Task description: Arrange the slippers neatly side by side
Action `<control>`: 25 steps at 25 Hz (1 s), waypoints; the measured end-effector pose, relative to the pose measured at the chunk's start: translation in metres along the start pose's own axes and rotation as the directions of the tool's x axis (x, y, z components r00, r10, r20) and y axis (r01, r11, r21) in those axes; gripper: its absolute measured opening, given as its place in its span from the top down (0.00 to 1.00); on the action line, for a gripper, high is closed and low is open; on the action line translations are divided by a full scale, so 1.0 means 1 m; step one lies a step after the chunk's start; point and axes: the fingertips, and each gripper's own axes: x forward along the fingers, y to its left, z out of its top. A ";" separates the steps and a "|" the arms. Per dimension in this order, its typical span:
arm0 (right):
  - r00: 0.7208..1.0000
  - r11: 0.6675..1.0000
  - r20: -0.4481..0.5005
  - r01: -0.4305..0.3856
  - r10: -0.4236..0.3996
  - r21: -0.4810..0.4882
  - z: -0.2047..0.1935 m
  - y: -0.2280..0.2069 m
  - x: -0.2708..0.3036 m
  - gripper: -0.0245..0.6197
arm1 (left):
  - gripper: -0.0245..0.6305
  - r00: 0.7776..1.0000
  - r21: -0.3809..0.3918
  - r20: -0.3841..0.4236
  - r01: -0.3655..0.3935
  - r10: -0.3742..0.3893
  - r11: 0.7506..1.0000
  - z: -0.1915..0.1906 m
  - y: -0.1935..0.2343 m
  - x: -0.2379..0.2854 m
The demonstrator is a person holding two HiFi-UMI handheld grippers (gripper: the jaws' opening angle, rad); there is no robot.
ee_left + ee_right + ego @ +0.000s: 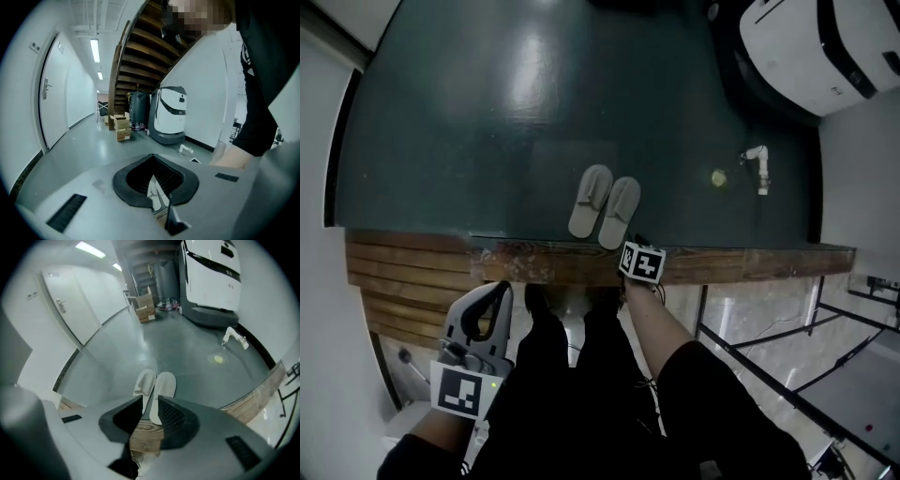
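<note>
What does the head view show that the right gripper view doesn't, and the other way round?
Only the head view: the person's legs in black, and the left gripper held low beside them. Only the right gripper view: a door, cardboard boxes and a ceiling light. Both: the pair of slippers side by side on the dark floor, the wooden edge by them, a big white machine, a small yellow spot, and the right gripper, its jaws apart with nothing between them.

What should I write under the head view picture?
Two pale slippers lie side by side on the dark floor, the open right gripper hovering just beside them.
</note>
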 end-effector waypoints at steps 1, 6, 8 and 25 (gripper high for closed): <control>0.999 1.000 0.036 -0.010 0.010 -0.009 0.005 0.007 -0.024 0.84 | 0.96 1.000 0.012 0.021 0.016 -0.016 1.000 0.009 -0.003 -0.004; 0.980 0.997 0.184 -0.069 0.074 -0.035 0.017 0.057 -0.145 0.84 | 0.96 0.986 0.094 0.109 0.118 -0.128 0.989 0.046 -0.014 -0.034; 0.963 0.996 0.253 -0.081 0.091 -0.047 0.023 0.081 -0.198 0.84 | 0.96 0.978 0.122 0.121 0.153 -0.168 0.981 0.056 -0.018 -0.052; 0.669 0.906 0.639 -0.127 0.379 -0.404 0.027 0.159 -0.494 0.84 | 0.96 0.928 0.100 0.193 0.305 -0.319 0.947 0.109 -0.149 -0.121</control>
